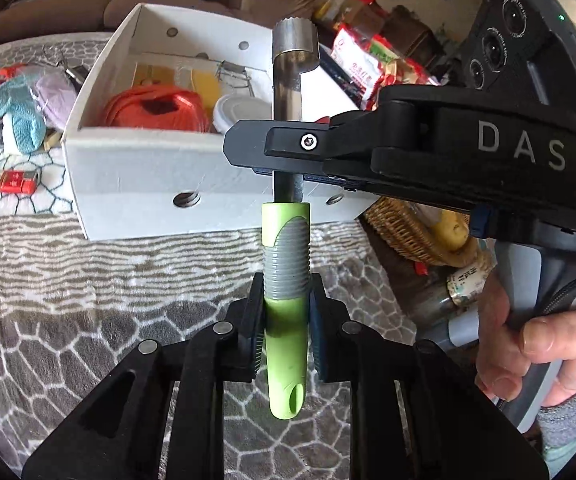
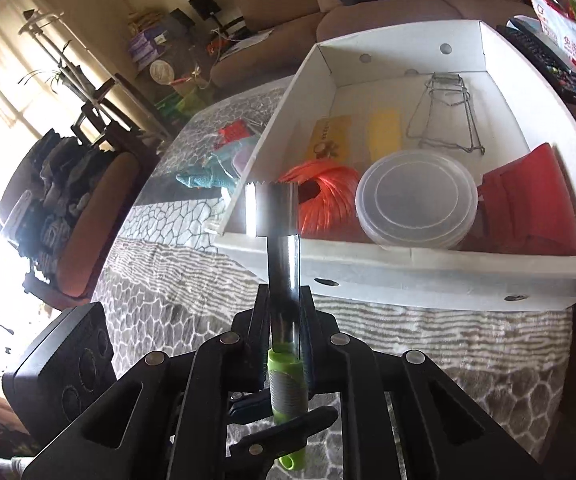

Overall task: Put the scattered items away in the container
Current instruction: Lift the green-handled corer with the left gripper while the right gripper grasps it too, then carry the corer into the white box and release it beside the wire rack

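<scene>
An apple corer point(image 1: 286, 240) with a green and grey handle and a steel tube stands almost upright over the patterned blanket, in front of the white cardboard box point(image 1: 148, 172). My left gripper point(image 1: 286, 332) is shut on the green handle. My right gripper point(image 1: 272, 156) comes in from the right and is shut on the steel shaft just above the handle. In the right wrist view the right gripper point(image 2: 284, 312) clamps the tube, and the corer's point(image 2: 276, 216) toothed tip points at the white box's point(image 2: 448, 276) near wall. Part of the handle is hidden behind the fingers.
The box holds an orange twine ball point(image 2: 320, 196), a clear lidded tub point(image 2: 416, 200), red cloth point(image 2: 528, 200) and a wire rack point(image 2: 448, 112). A teal plush toy point(image 1: 16, 108) and a small red box point(image 1: 18, 182) lie left of it. A wicker basket point(image 1: 408, 232) and snack packets point(image 1: 368, 60) stand to the right.
</scene>
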`<state>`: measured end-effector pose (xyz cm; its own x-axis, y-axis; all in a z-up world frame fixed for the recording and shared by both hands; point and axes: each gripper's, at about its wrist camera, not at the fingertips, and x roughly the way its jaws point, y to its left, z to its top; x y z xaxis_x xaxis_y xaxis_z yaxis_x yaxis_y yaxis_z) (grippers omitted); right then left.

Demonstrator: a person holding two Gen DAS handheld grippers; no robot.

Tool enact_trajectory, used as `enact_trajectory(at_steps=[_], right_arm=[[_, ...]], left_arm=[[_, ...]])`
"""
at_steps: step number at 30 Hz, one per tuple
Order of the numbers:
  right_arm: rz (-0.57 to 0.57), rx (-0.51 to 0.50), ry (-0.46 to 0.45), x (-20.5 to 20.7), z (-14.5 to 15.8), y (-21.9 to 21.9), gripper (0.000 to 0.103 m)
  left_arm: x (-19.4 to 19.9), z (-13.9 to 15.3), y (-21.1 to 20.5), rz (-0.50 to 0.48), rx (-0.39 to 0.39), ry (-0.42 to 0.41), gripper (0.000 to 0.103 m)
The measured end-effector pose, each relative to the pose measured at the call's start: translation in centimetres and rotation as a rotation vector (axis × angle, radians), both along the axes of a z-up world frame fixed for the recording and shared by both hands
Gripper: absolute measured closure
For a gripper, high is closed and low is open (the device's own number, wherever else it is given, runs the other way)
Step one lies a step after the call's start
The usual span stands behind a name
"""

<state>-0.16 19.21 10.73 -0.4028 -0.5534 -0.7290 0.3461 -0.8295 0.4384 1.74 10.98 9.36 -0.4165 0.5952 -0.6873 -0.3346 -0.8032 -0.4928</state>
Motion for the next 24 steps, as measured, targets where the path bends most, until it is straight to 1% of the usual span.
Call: enact_trajectory(at_steps=[4, 7, 9, 12, 14, 16, 17, 20, 24], right_arm=[[-0.022, -0.006, 0.055, -1.3, 4.4, 1.4, 0.091], [-0.047, 0.016, 0.083, -3.8, 7.6, 2.6, 0.091], [-0.068, 0.037, 0.097, -5.8, 9.5, 3.6, 0.091], [-0.102, 0.061, 0.108, -9.2, 11.6, 5.1, 0.091], [-0.129, 0.095, 0.112, -11.8, 12.4, 6.0, 0.090], [-0.151, 0.131, 0.112, -14.5, 12.3, 6.8, 0.090], [-0.162, 0.147, 0.110, -15.8, 11.9, 7.3, 0.090], [-0.204, 0.172, 0.090, -19.6, 10.0, 8.7, 0.090], [-0.230, 0.219, 0.044, -24.4, 6.3, 10.4, 0.090]], left_arm=[[-2.8, 3.9, 2.0, -0.031, -0.017, 0.041, 0.085], [-6.2, 6.8, 4.0, -0.055, -0.019, 0.058, 0.085], [-9.0, 8.0, 5.1, -0.061, 0.000, 0.053, 0.085], [-13.5, 8.8, 6.4, -0.075, 0.026, 0.037, 0.085], [-16.7, 8.5, 7.6, -0.073, 0.059, -0.004, 0.084], [-19.7, 7.5, 8.8, -0.064, 0.086, -0.045, 0.084], [-20.9, 6.8, 9.4, -0.064, 0.087, -0.058, 0.084], [-24.8, 4.2, 10.9, -0.061, 0.083, -0.094, 0.083], [-29.1, -0.2, 12.5, -0.060, 0.107, -0.180, 0.083]])
